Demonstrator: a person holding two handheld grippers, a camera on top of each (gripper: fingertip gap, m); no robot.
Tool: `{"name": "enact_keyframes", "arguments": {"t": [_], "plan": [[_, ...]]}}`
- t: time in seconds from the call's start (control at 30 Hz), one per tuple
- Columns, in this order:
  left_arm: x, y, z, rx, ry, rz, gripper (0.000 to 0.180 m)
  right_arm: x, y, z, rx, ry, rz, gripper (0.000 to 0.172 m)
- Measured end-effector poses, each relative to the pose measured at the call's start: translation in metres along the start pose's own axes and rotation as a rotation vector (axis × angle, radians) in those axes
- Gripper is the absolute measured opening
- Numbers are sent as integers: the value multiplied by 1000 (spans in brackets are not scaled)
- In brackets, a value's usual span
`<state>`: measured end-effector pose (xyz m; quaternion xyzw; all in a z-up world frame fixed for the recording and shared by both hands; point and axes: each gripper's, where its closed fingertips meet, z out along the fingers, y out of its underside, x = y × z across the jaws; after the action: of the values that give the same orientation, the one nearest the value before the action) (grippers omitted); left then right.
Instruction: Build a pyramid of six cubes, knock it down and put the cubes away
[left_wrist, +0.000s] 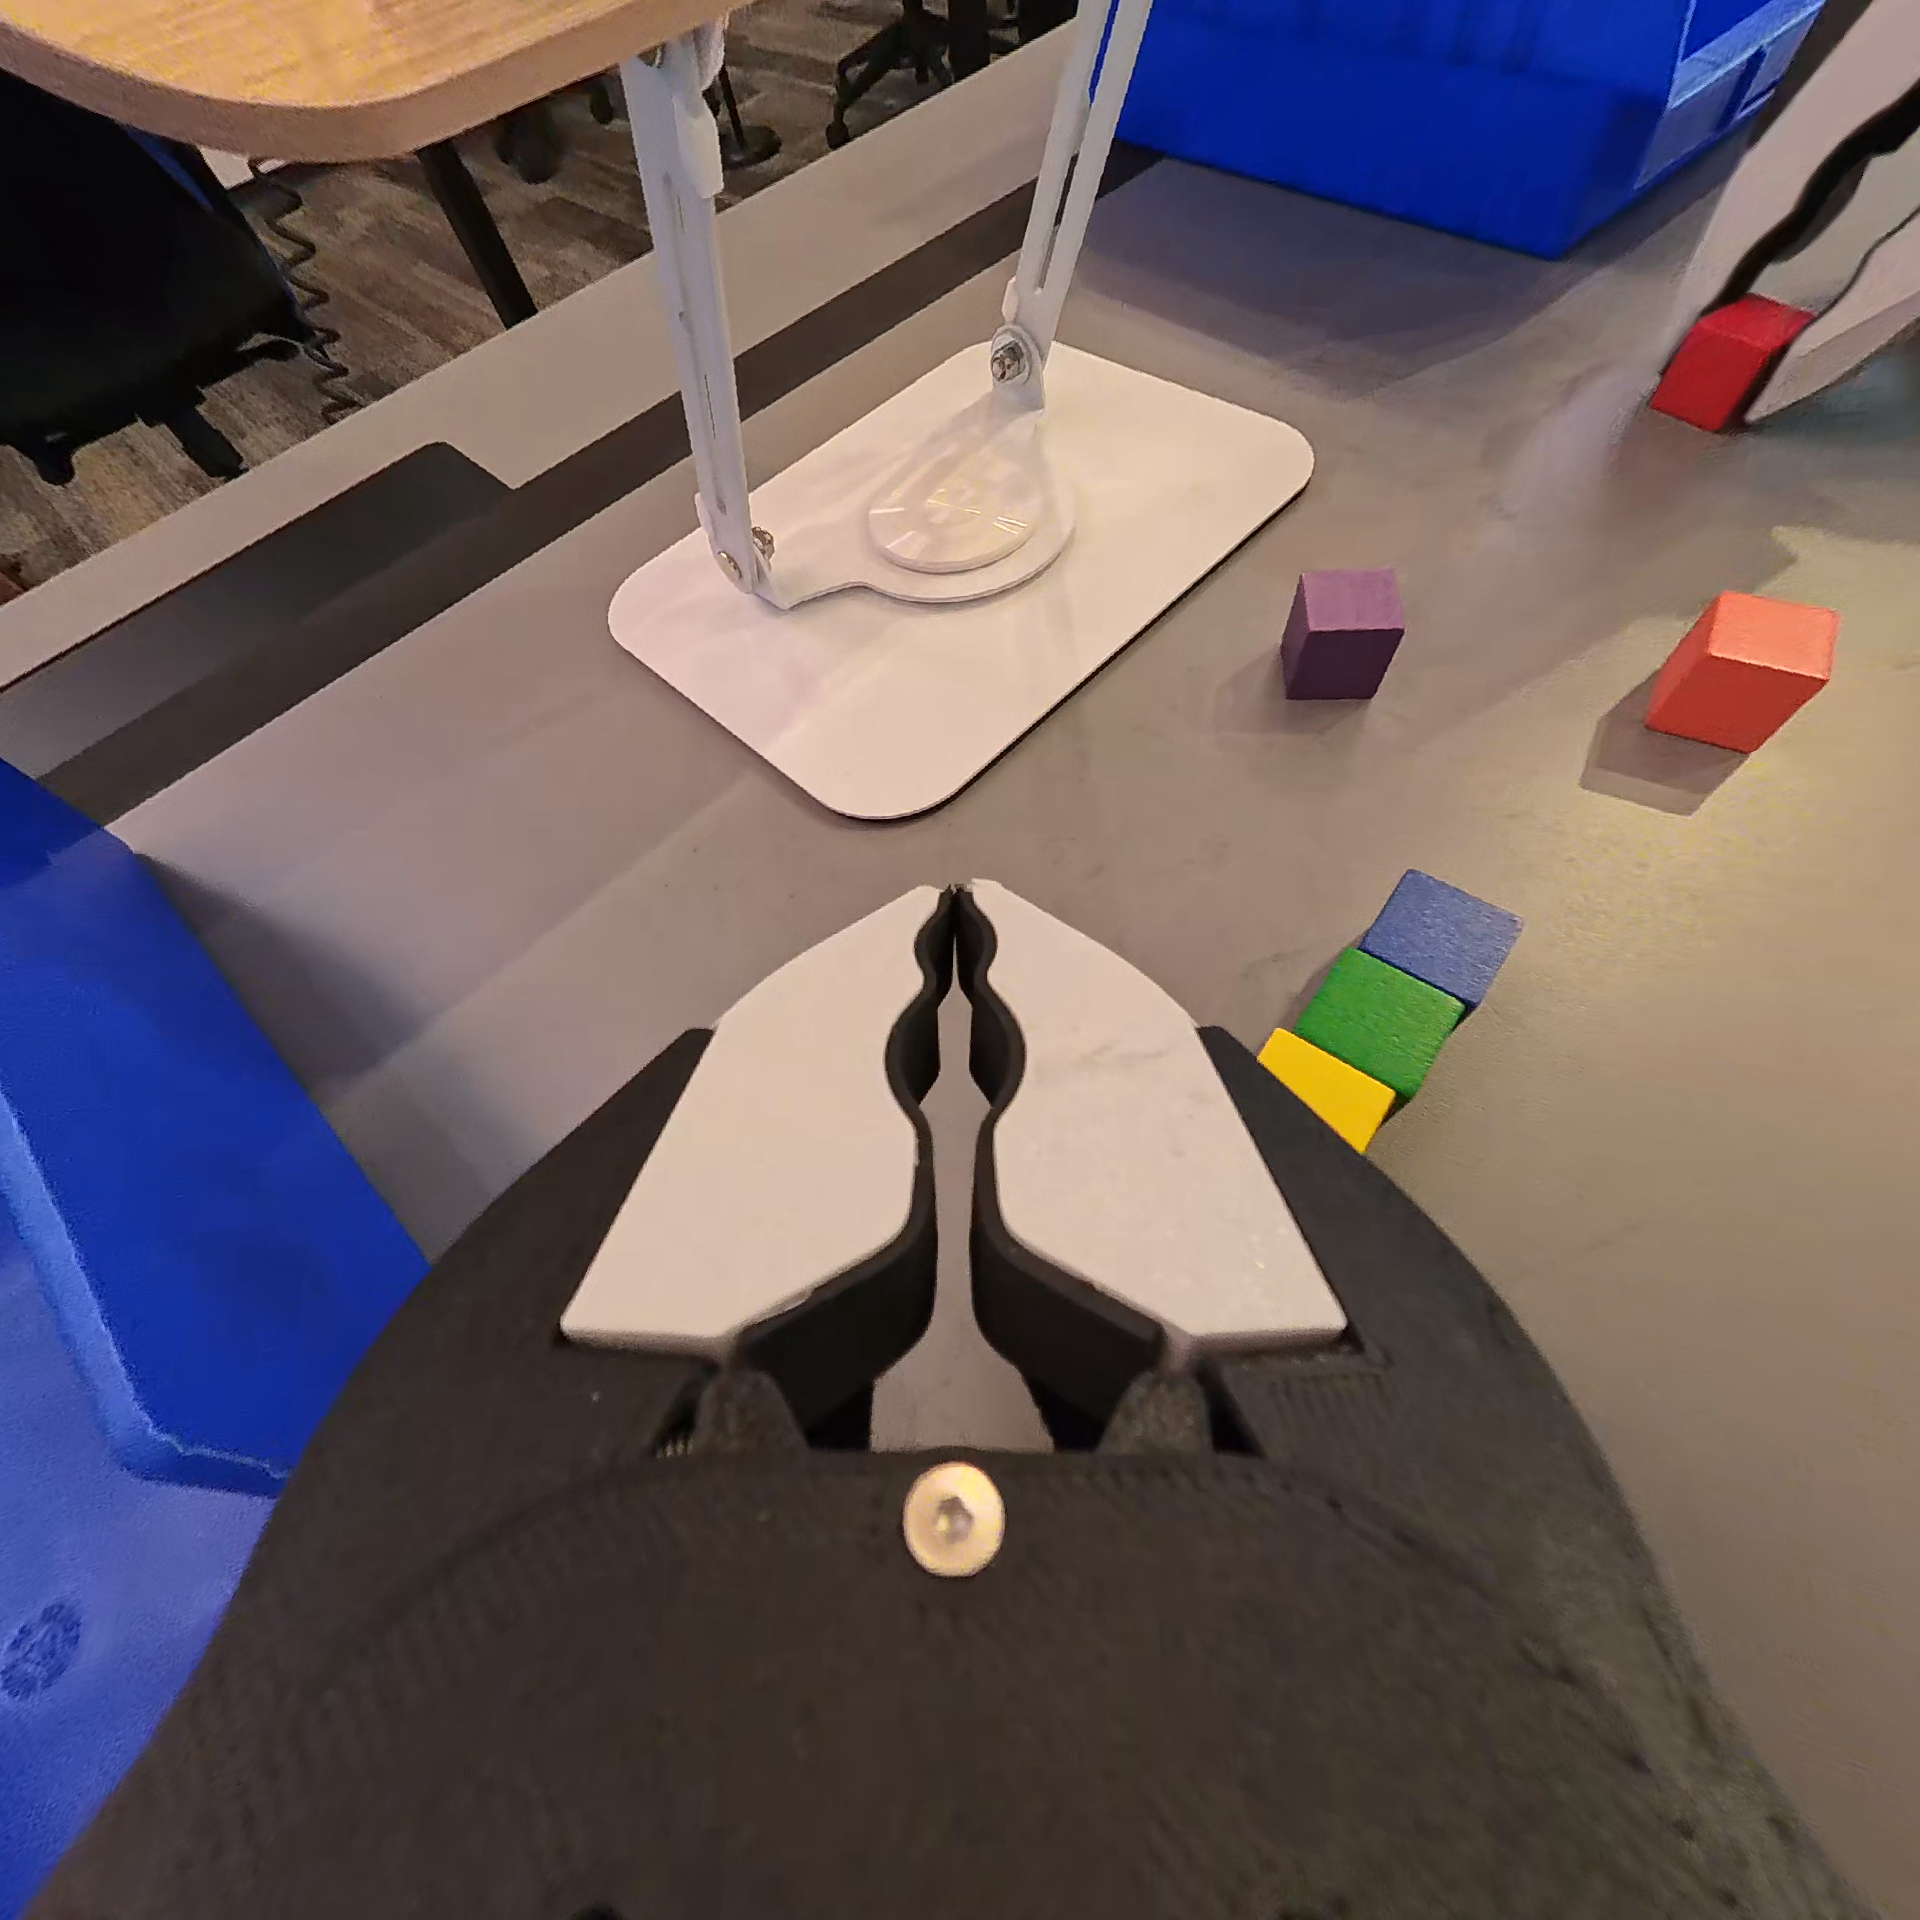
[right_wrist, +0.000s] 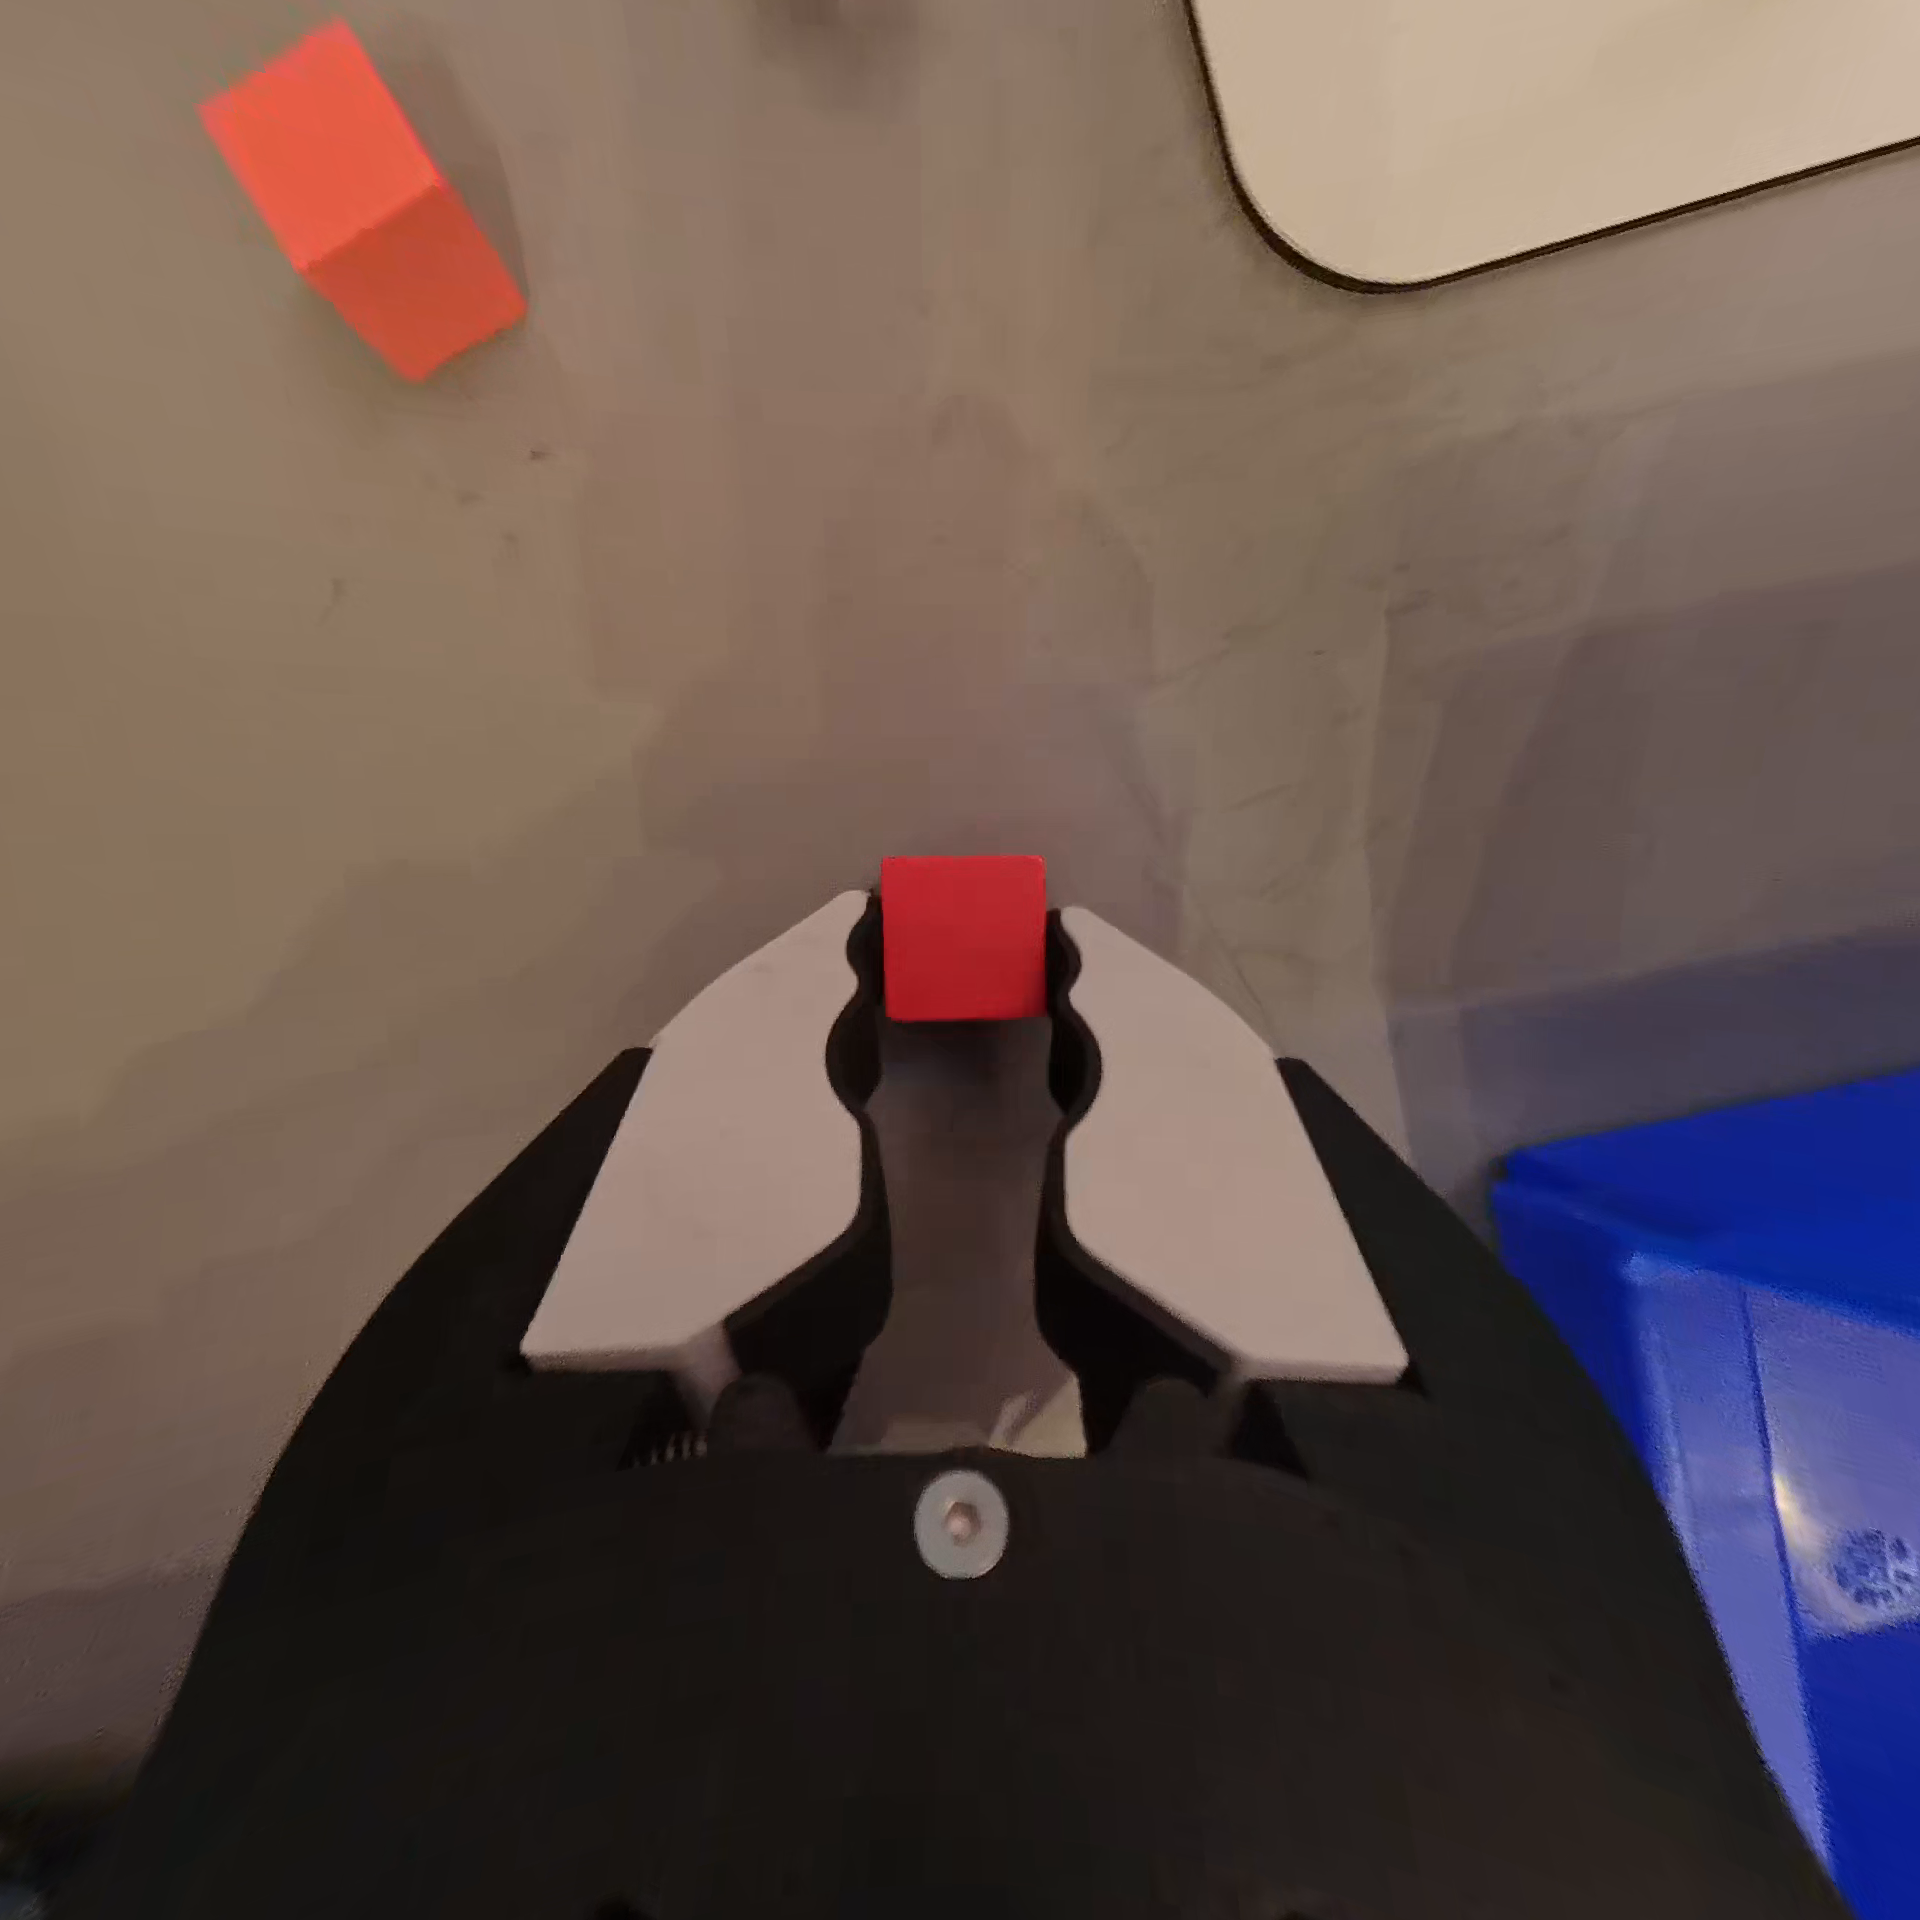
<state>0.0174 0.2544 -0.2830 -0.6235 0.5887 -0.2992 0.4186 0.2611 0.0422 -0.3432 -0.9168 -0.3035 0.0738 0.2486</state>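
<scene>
The right gripper (right_wrist: 962, 914) pinches a red cube (right_wrist: 962, 940) at its fingertips, both black pads pressed against the cube's side faces; the cube sits square to the fingers, one flat face toward the camera, with no long axis to speak of. The left gripper (left_wrist: 954, 896) has its jaws pressed together on nothing, above bare grey table (left_wrist: 520, 935).

Just right of the left gripper, a yellow cube (left_wrist: 1325, 1086), green cube (left_wrist: 1382, 1018) and blue cube (left_wrist: 1439, 935) touch in a straight row running away from the camera. A purple cube (left_wrist: 1340, 634) stands alone near the white lamp base (left_wrist: 935, 644); an orange cube (right_wrist: 358, 197) lies turned cornerwise, well apart, with open table around it. A blue bin (right_wrist: 1714, 1455) flanks the right gripper; another blue bin (left_wrist: 156, 1143) flanks the left.
</scene>
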Motion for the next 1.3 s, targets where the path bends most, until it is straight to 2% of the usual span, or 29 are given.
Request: {"name": "enact_keyframes", "arguments": {"t": [0.17,0.23,0.3,0.4,0.47,0.53,0.63,0.73,0.87,0.97,1.17,1.23,1.3], "plan": [[0,2,2,-5,0,1,0,-4,-8,-4,8,-20,-34,29],[-1,3,2,-7,-3,1,0,-7,-24,-20,63,-7,-59,29],[-1,3,3,-9,-3,-1,0,7,-42,-51,130,73,-58,29],[-1,5,4,-15,1,-1,0,55,-58,-112,242,261,8,29],[-1,5,4,-17,-1,3,0,101,-50,-146,265,394,105,29],[-1,4,3,-14,-2,4,0,148,-32,-164,269,473,222,29],[-2,4,3,-12,-7,3,0,203,1,-155,227,494,385,29],[-4,6,4,-18,-9,-2,0,235,31,-125,101,488,455,29],[-5,9,5,-26,-10,-5,0,260,54,-84,-15,449,500,29],[-6,10,6,-30,-10,-5,0,270,62,-59,-28,394,539,29],[-6,12,7,-38,-7,-6,0,278,67,-38,-85,371,555,31],[-5,13,8,-42,-2,-6,0,280,69,-43,-112,394,578,62],[-4,13,9,-46,-3,-2,0,280,62,-62,-96,449,566,66]]}}
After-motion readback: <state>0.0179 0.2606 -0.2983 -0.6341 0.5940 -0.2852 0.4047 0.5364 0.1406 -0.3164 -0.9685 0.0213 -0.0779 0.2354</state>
